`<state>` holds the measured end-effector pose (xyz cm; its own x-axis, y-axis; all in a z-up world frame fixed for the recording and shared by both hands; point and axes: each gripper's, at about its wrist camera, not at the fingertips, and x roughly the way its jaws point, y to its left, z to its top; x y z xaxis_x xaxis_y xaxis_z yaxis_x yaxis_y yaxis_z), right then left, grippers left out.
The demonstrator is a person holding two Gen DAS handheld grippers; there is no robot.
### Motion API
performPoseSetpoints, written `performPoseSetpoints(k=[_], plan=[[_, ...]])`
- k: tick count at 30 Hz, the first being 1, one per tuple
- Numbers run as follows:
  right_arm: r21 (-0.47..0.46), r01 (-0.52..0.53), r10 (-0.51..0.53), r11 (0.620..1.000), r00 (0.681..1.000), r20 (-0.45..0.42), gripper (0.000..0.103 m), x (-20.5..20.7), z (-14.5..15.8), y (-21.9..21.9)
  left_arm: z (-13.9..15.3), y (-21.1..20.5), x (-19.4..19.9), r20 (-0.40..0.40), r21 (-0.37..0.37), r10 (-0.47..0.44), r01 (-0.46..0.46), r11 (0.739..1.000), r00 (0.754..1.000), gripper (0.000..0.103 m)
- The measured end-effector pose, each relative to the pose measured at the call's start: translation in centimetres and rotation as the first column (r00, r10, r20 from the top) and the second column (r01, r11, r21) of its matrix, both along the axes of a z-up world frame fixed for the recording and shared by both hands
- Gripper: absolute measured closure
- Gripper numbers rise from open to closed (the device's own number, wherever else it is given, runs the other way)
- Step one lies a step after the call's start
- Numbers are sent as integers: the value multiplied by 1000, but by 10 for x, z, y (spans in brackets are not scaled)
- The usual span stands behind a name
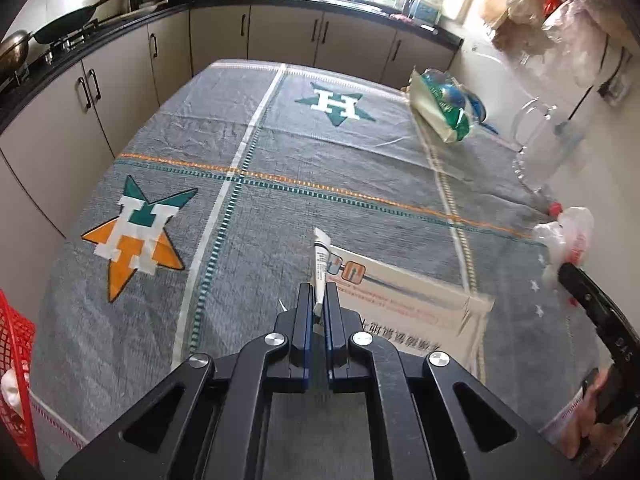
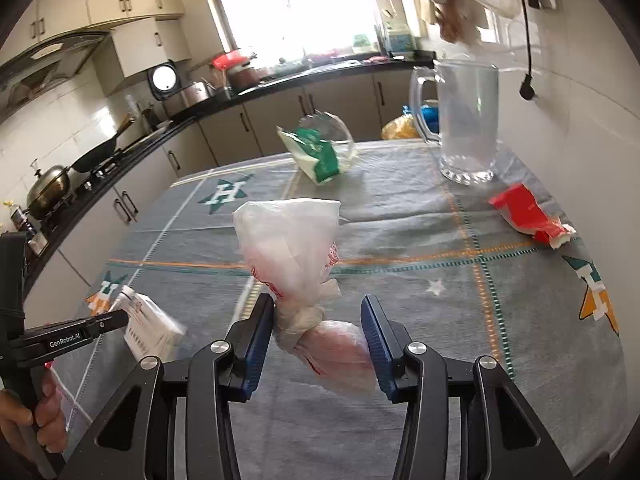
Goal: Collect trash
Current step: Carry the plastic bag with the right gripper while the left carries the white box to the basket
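Note:
My left gripper [image 1: 319, 294] is shut on a small white tube [image 1: 321, 264], held above the grey patterned tablecloth [image 1: 256, 216]. A white flat box [image 1: 412, 308] lies on the cloth just past it and also shows in the right wrist view [image 2: 150, 326]. My right gripper [image 2: 318, 312] has its jaws apart around a knotted white plastic bag [image 2: 296, 264], which touches the left pad; it also shows in the left wrist view [image 1: 568, 236]. A red wrapper [image 2: 528, 216] lies on the cloth to the right. A green and white bag [image 2: 320, 152] lies at the far side.
A red mesh basket [image 1: 16, 360] stands at the table's left edge. A clear glass mug [image 2: 464, 120] stands at the far right by the wall. Kitchen counters with a wok [image 1: 68, 24] and pots run along the left and back.

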<state>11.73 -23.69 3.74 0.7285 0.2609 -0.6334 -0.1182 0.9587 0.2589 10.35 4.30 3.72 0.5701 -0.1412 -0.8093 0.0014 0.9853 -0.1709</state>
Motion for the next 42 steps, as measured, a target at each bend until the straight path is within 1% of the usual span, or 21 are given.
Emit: performPoseSetpoints(k=[4, 7, 10, 13, 17, 23, 33, 42], plan=[[-4, -47, 47, 999, 999, 23, 54, -9, 3, 17, 13, 5, -22, 42, -15, -5, 6, 1000, 999, 99], [-17, -81, 81, 997, 996, 34, 54, -13, 3, 29, 22, 11, -42, 79, -2, 2, -2, 1000, 997, 99], [-27, -127, 128, 992, 991, 43, 54, -20, 4, 44, 29, 19, -62, 106, -10, 8, -7, 1000, 994, 99], [-47, -158, 160, 986, 985, 56, 54, -25, 4, 55, 34, 26, -80, 131, 16, 13, -15, 1000, 991, 99], [-80, -192, 198, 978, 978, 71, 54, -33, 4, 66, 40, 42, -102, 150, 24, 31, -35, 999, 988, 99], [-37, -231, 233, 972, 971, 53, 54, -38, 10, 77, 45, 70, -133, 179, 25, 78, -84, 996, 981, 99], [23, -327, 326, 945, 945, 33, 53, -67, 19, 116, 50, 123, -177, 217, 11, 172, -178, 984, 961, 99], [-3, -430, 429, 903, 901, 62, 53, -96, 39, 172, 54, 165, -206, 244, 0, 238, -246, 969, 940, 99]])
